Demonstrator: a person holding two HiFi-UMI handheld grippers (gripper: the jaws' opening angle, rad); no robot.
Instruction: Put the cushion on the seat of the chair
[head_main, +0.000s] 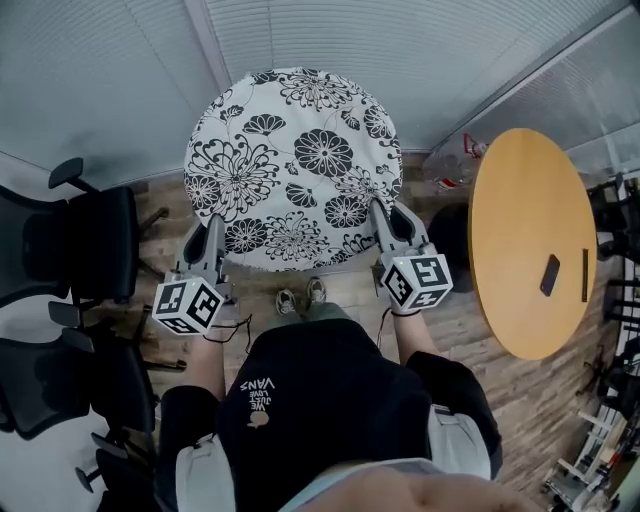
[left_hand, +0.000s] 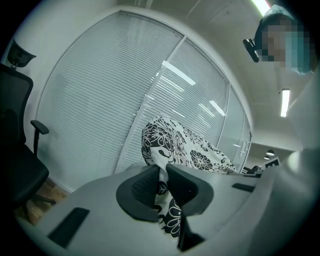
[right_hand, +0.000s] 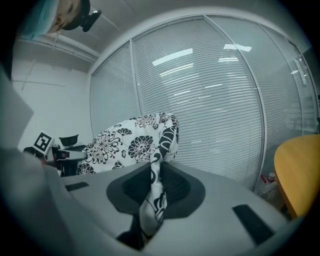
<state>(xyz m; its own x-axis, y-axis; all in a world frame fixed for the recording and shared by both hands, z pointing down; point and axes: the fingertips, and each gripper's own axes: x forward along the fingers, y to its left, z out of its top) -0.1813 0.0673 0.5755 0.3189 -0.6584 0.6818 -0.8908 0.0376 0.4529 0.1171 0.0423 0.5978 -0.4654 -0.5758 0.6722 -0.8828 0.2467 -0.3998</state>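
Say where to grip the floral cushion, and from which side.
Grip the cushion at its thin near edge, one pinch toward each end, from the person's side: it is wide and flat. The left tool and right tool hold it so.

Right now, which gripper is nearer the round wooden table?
Right. The right gripper, shut on one edge of the cushion, is beside the table; the left gripper grips the opposite edge, by the black office chairs.

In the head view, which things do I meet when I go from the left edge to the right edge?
black office chairs → left gripper → flowered cushion → right gripper → round wooden table
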